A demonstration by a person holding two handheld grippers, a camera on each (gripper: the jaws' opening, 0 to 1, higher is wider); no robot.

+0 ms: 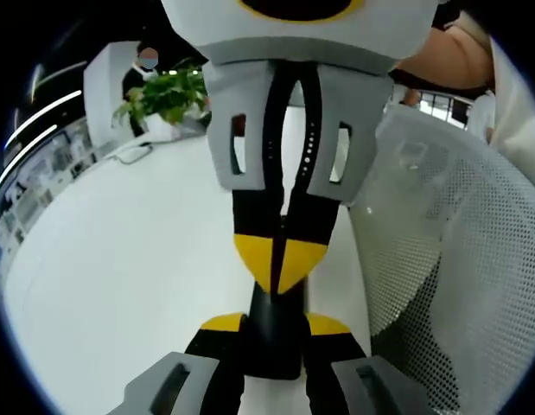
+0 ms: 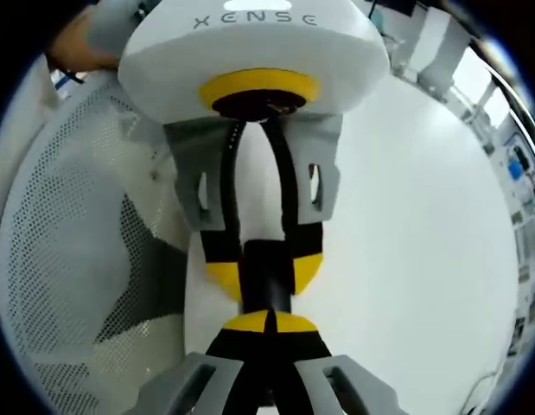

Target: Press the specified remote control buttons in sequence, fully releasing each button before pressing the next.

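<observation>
Currently the remote (image 1: 274,350) is clamped in the left hand-held gripper (image 1: 276,327), above the surface (image 1: 120,259). The right hand-held gripper (image 1: 280,259), jaws together, is touching it tip-first. Buttons are hidden, so a wrong key or slip under push is risked.

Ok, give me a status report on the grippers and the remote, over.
Left gripper shut on black remote. Right gripper shut, tips meeting the remote. Buttons hidden. White mesh chair close beside, not blocking.

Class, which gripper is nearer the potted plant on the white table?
Right. The right gripper lies between the left gripper and the potted plant, which stands farther along the white table.
</observation>
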